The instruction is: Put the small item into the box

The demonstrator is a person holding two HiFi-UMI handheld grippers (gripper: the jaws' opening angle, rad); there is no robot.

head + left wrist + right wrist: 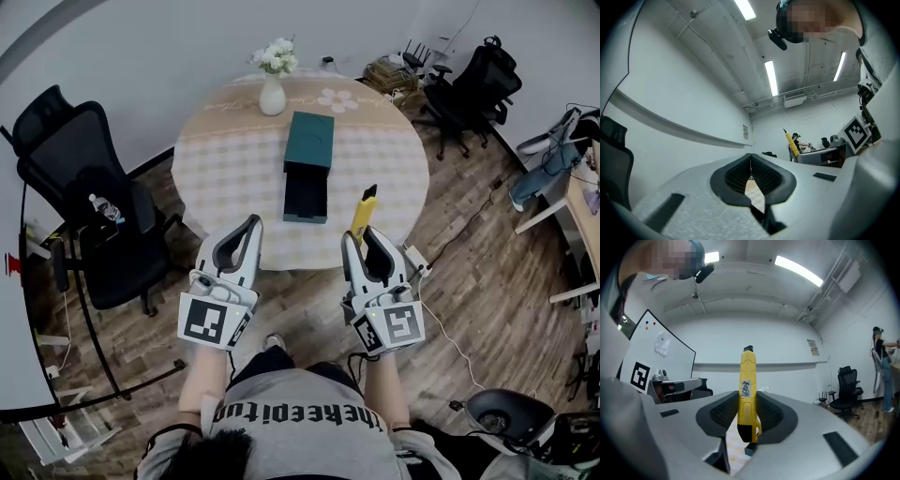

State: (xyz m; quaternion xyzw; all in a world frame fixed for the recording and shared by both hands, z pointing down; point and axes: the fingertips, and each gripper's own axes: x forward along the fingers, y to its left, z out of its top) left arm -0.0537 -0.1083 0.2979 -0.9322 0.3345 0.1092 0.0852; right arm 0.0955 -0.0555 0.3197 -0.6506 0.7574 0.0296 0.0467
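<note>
A yellow utility knife point(363, 212) point(747, 390) stands upright between the jaws of my right gripper point(359, 236) point(746, 420), which is shut on it. The knife's black tip points up and away. My left gripper point(253, 225) point(751, 174) is shut with nothing in it, its jaw tips meeting. Both grippers hover at the near edge of the round table point(216, 150). A dark teal box point(308, 165) lies at the table's middle, its drawer pulled out toward me. From the left gripper view the knife point(791, 143) shows off to the right.
A white vase with flowers point(273, 77) stands at the table's far side. Black office chairs stand at the left point(89, 187) and back right point(473, 84). A white cable point(450, 333) runs over the wooden floor at the right. A white desk edge point(19, 309) lies far left.
</note>
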